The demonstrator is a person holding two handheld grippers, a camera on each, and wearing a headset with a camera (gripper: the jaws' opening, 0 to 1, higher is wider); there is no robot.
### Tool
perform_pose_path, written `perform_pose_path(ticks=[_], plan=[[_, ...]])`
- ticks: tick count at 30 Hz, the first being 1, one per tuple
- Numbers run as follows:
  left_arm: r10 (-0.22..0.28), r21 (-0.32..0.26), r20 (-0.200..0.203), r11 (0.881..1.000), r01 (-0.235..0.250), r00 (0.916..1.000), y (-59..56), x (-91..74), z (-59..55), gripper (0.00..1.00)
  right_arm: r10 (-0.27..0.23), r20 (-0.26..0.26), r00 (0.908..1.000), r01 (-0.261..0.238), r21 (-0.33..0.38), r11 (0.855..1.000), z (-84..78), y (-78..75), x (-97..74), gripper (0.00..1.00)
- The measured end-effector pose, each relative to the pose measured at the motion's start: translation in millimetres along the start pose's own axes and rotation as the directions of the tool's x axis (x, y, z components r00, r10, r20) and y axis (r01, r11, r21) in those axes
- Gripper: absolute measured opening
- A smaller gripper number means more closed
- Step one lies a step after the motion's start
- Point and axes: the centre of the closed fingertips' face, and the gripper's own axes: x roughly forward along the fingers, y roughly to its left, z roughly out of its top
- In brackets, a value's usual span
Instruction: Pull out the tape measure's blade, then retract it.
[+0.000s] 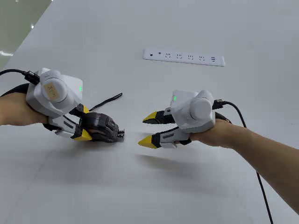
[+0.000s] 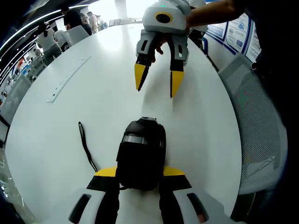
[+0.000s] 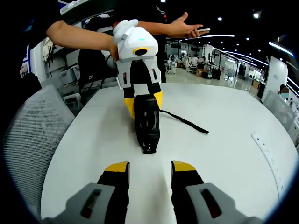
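Observation:
A black tape measure [image 1: 102, 127] rests on the white table, its blade tip [image 1: 121, 134] facing right and its wrist strap [image 1: 106, 100] trailing behind. My left gripper [image 1: 84, 122] is shut on the tape measure [image 2: 141, 153], yellow-tipped fingers [image 2: 106, 171] pressing both sides of the case. My right gripper [image 1: 149, 129] hovers open a short way right of the blade tip, nothing between its fingertips. In the right gripper view the tape measure [image 3: 147, 121] lies straight ahead of my right gripper [image 3: 150, 167], held by the left gripper [image 3: 142, 99]. In the left gripper view the right gripper [image 2: 156, 77] faces me.
A white power strip [image 1: 183, 57] lies at the far side of the table [image 1: 196, 186]. The right gripper's black cable [image 1: 250, 140] runs along the arm. Mesh chairs [image 2: 254, 126] stand past the table edge, and other people sit in the background office.

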Motion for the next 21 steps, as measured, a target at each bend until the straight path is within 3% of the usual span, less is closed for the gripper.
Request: perform_pose_path(ticks=[4, 21], plan=[[-0.006, 0.001, 0.002, 1.0, 0.006, 1.0, 1.1, 0.0, -0.7, 0.29, 0.022, -0.019, 0.9996, -0.023, -0.027, 0.999, -0.5, 1.8, 11.2, 0.31], [-0.013, -0.016, 0.025, 1.0, 0.014, 0.9996, -0.3, -0.7, -2.5, 0.29, 0.056, -0.023, 0.9981, -0.056, 0.004, 0.998, 7.4, 4.6, 51.9, 0.22]])
